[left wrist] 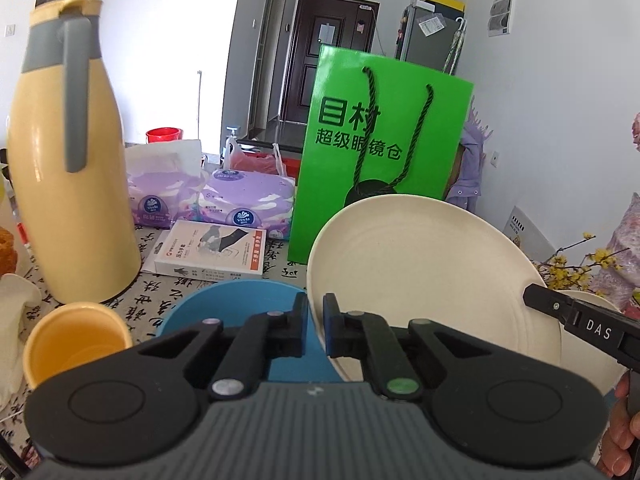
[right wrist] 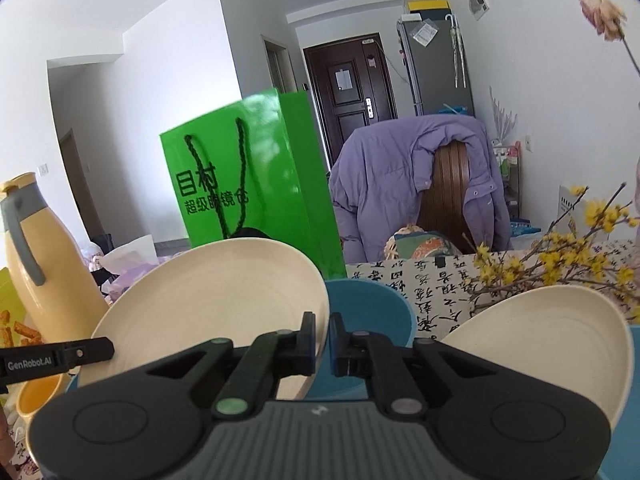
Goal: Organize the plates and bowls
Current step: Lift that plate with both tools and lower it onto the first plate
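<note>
A cream plate (left wrist: 424,268) is held tilted above the table, pinched at opposite rims by both grippers. My left gripper (left wrist: 316,320) is shut on its left rim; my right gripper (right wrist: 322,338) is shut on its right rim, and its finger shows in the left wrist view (left wrist: 560,308). The plate also shows in the right wrist view (right wrist: 208,300). A blue bowl (left wrist: 224,312) sits below and behind the plate, also seen in the right wrist view (right wrist: 368,312). A second cream plate (right wrist: 552,344) lies at the right, on something blue.
A green paper bag (left wrist: 380,144) stands just behind the plate. A yellow thermos jug (left wrist: 68,176) and a yellow cup (left wrist: 76,344) are at the left, with tissue packs (left wrist: 244,204) and a small box (left wrist: 212,250). Yellow flowers (right wrist: 560,256) are at the right.
</note>
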The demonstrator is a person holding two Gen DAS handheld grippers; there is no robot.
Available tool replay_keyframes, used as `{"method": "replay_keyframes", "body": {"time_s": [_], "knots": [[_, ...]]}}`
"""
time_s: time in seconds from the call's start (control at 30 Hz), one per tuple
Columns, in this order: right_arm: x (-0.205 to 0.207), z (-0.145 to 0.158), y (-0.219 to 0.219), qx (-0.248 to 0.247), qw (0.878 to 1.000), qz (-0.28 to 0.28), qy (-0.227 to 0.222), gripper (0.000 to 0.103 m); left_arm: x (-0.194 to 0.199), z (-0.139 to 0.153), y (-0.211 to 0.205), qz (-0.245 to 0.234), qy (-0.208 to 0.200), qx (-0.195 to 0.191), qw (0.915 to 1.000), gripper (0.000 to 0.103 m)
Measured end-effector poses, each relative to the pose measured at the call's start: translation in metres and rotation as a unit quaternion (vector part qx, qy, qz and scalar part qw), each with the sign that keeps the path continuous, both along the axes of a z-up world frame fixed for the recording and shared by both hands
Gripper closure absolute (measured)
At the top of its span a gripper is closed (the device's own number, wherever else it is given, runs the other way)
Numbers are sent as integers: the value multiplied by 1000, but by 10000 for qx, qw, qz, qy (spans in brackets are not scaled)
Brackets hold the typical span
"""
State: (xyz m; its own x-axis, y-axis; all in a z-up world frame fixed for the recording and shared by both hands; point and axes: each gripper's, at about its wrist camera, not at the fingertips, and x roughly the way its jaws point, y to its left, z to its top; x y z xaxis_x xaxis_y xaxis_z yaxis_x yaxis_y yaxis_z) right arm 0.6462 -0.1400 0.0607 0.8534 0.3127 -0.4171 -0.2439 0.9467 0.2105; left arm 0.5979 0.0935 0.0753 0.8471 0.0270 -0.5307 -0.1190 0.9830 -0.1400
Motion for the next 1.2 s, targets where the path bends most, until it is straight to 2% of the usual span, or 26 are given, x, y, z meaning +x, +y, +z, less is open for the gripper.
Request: {"method": "replay_keyframes", "body": {"time_s": [0.23, 0.37, 0.5, 0.63, 0.8, 1.03, 1.2], "knots": [[-77, 20, -14, -5, 9997, -90, -213, 97, -80, 16, -18, -58, -221, 22, 9997, 95], [-138, 24, -28, -44, 9997, -68, -223, 96, -138, 13, -26, -94, -187, -190, 9996, 96], [-201, 19, -43, 54, 9999, -85, -111, 96, -202, 4, -36, -36, -218, -299, 9993, 96], [-269, 11, -49, -149, 9996, -138, -214, 96, -263, -10, -48, -44, -222, -323, 9992, 96], [-347, -4, -64, -168, 9995, -176, -190, 96, -332, -25, -57, -65, -183, -359, 9992, 96], [-421, -31, -79, -244, 9993, -268, 36, 96, -399, -41, -80, -102, -135, -97, 9998, 96], [-452, -45, -88, -270, 9988, -337, 214, 96, -422, -48, -88, -203, -99, -66, 9997, 96]]}}
